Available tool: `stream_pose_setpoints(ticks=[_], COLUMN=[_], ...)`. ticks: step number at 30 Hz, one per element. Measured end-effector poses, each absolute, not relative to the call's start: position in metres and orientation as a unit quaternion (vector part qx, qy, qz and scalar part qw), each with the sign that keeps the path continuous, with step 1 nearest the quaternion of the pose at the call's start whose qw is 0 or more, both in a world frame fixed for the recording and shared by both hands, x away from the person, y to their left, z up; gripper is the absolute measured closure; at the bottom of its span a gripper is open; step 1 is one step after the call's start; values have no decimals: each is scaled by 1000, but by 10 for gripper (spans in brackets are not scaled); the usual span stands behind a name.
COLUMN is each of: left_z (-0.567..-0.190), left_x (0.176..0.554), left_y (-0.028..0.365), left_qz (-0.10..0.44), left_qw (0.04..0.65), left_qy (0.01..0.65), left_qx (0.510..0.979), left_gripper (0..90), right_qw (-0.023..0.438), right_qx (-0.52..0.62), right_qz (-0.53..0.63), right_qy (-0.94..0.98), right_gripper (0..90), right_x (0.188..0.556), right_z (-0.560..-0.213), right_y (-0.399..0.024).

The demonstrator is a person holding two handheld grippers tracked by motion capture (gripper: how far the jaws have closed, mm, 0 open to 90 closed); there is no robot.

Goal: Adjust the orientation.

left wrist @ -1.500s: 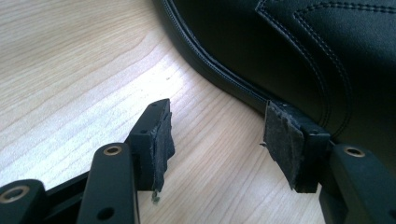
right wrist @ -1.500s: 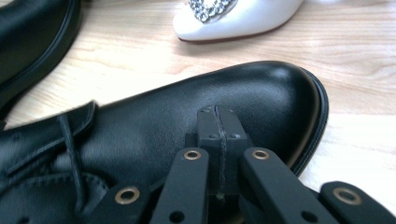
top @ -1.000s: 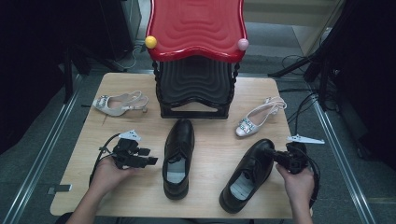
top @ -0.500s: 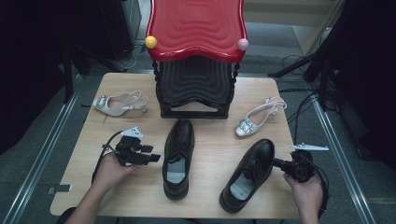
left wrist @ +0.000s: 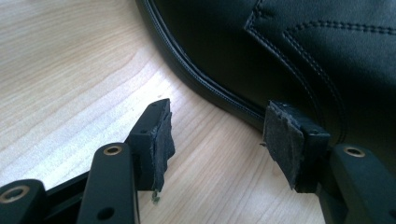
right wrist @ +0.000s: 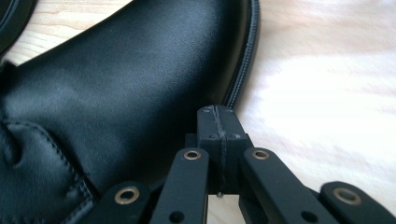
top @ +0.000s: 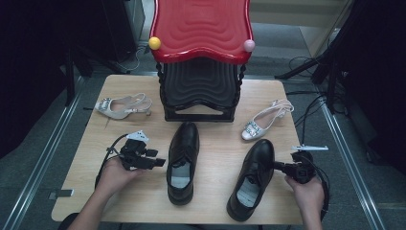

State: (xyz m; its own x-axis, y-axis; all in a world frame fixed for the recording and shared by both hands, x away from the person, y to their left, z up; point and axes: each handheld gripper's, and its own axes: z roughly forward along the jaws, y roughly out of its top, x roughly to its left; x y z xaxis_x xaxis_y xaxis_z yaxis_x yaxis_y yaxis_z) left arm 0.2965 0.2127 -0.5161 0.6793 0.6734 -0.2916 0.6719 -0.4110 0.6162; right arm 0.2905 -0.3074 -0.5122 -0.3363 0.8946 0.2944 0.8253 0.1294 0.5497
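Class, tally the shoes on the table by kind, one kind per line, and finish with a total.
Black leather dress shoes: 2, one by the left gripper, one by the right gripper.
Silver slingback heels: 2, one at far left, one at far right.
Total: 4 shoes.

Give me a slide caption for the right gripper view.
Shut right tool pressed against the side of a glossy black leather dress shoe on the light wooden table.
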Motion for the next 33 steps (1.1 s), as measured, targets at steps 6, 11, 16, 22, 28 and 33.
stream_pose_setpoints(ticks=[6,11,16,22,28,33], left_z=[-516,-517,-518,-518,-518,-517], left_x=[290,286,284,283,283,282], left_y=[216,217,216,214,211,212], left_qz=[-1,0,2,1,1,2], left_qw=[372,372,371,374,374,373], left_qy=[404,405,406,403,399,397], left_qx=[836,835,835,835,837,838], left_gripper=[422,422,422,422,422,422], right_qw=[62,65,71,57,59,48], right_qx=[550,530,518,495,486,478], right_qz=[326,322,317,325,323,350], right_qy=[767,781,791,804,810,804], right_gripper=[900,900,900,900,900,883], right_x=[306,319,325,335,341,331], right_z=[-509,-508,-508,-509,-510,-497], right_y=[-280,-256,-241,-217,-206,-215])
